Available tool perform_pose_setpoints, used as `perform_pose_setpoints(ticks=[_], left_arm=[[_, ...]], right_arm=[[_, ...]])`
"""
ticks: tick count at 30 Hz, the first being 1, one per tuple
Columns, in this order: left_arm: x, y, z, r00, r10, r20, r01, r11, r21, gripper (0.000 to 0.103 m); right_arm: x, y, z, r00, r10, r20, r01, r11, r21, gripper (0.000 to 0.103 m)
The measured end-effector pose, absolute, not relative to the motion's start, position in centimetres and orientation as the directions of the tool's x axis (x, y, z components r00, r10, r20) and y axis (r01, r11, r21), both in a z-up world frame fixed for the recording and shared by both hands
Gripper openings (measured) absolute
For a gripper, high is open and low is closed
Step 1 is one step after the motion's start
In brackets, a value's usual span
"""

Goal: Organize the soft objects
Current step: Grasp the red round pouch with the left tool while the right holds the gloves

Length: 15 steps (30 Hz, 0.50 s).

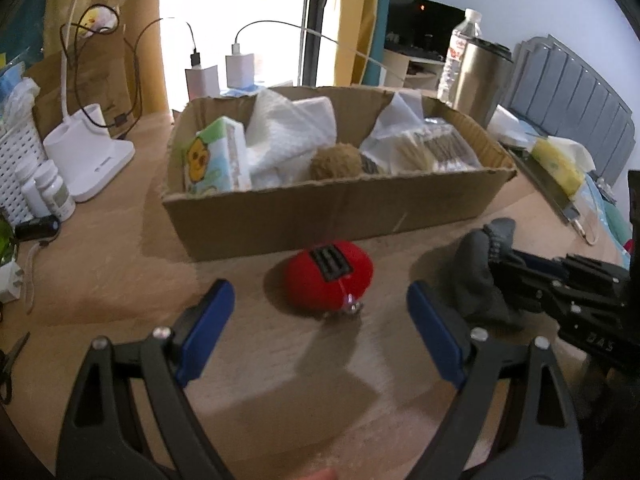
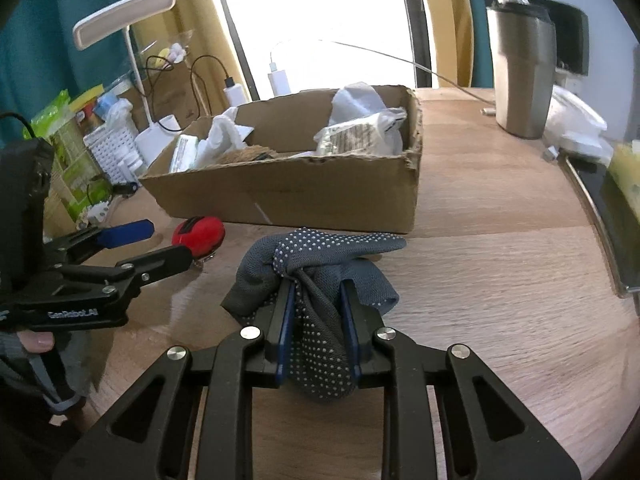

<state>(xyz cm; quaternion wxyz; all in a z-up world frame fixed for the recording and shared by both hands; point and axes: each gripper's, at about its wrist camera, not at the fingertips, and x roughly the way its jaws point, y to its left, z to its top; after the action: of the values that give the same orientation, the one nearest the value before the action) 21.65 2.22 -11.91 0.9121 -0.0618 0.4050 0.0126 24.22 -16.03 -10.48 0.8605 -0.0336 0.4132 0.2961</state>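
- The right gripper (image 2: 318, 300) is closed on a grey dotted sock (image 2: 316, 276); its blue pads pinch the middle of the fabric, and both ends hang loose over the wooden table (image 2: 480, 280).
- The left gripper (image 1: 320, 320) is wide open with nothing between its fingers; it points at a red plush ball (image 1: 328, 276) that lies on the table just in front of it.
- The red plush ball has a black patch on top and a small metal clasp, and it sits close before the cardboard box (image 1: 320, 216).
- In the box are a tissue pack (image 1: 216, 160), white paper towels (image 1: 288, 132), a brown fuzzy ball (image 1: 336, 162) and clear plastic packets (image 1: 424, 144).
- A steel tumbler (image 2: 520, 68) stands on the table to the right behind the box.
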Motion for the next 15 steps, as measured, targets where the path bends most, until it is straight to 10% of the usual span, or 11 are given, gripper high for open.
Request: perform_pose_setpoints(ticks=[12, 15], left_arm=[[24.3, 1.1, -12.8, 0.646, -0.046, -0.762, -0.051, 0.993, -0.103, 0.088], [24.5, 1.1, -13.0, 0.641, -0.031, -0.767, -0.060, 0.994, -0.091, 0.069]], right_arm=[[24.8, -16.9, -10.7, 0.454, 0.511, -0.730, -0.530, 0.813, 0.240, 0.024], [24.8, -17.0, -10.7, 0.454, 0.514, -0.728, -0.528, 0.813, 0.245, 0.024]])
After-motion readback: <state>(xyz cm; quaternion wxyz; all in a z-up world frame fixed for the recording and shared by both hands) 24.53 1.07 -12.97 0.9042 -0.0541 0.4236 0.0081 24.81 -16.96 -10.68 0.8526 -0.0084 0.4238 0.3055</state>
